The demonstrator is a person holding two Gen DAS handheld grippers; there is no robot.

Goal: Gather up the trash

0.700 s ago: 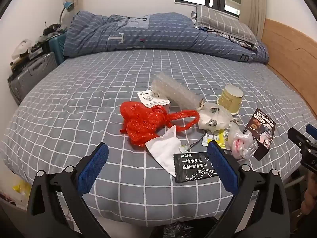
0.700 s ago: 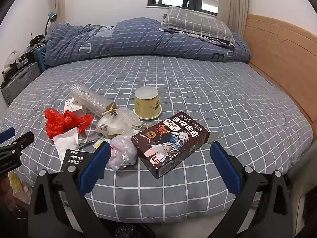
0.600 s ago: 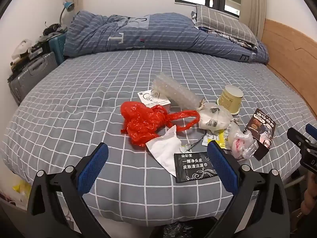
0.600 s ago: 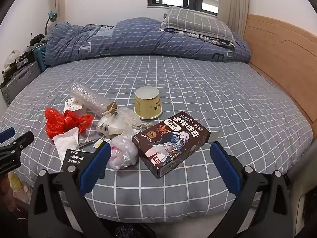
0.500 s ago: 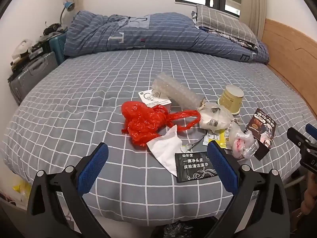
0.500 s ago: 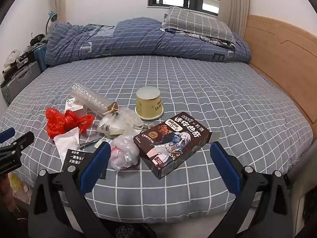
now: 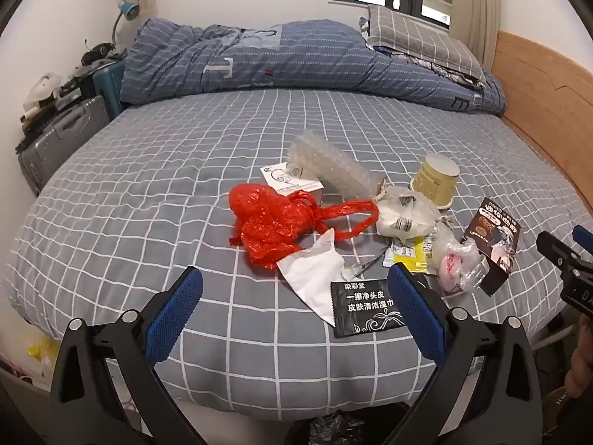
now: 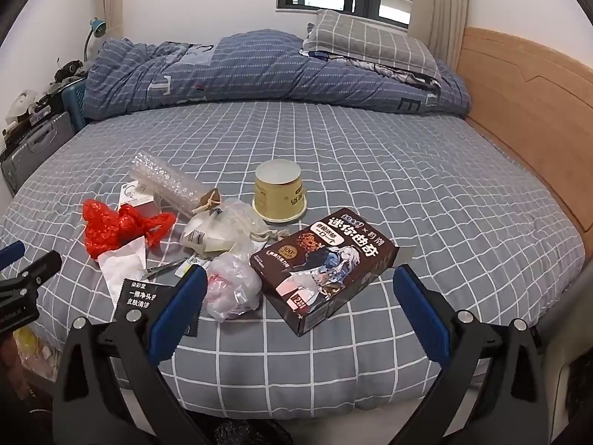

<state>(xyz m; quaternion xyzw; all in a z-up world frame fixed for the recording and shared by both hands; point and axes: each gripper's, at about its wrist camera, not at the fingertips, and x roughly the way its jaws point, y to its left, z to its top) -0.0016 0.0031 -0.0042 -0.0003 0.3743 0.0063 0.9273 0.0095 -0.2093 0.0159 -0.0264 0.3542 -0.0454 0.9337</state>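
Trash lies near the front edge of the grey checked bed (image 7: 148, 200). A red plastic bag (image 7: 274, 222) sits left of a white tissue (image 7: 315, 274) and a black wipe sachet (image 7: 365, 306). Bubble wrap (image 7: 330, 167), a small white box (image 7: 292, 181), a yellow cup (image 7: 435, 180) upside down, a white bag (image 7: 404, 215), a clear bag (image 8: 233, 287) and a brown biscuit box (image 8: 326, 265) lie around them. My left gripper (image 7: 292, 313) is open above the bed's edge, short of the tissue. My right gripper (image 8: 298, 309) is open in front of the biscuit box.
A folded blue duvet (image 7: 281, 59) and a grey pillow (image 7: 418, 44) lie at the far side. A wooden headboard (image 8: 530, 107) runs along the right. A grey suitcase (image 7: 59, 137) and clutter stand left of the bed. A dark trash bag (image 7: 333, 426) shows below the bed edge.
Both grippers have crept slightly forward toward the trash; their jaws stay wide apart. Nothing on the bed has moved.
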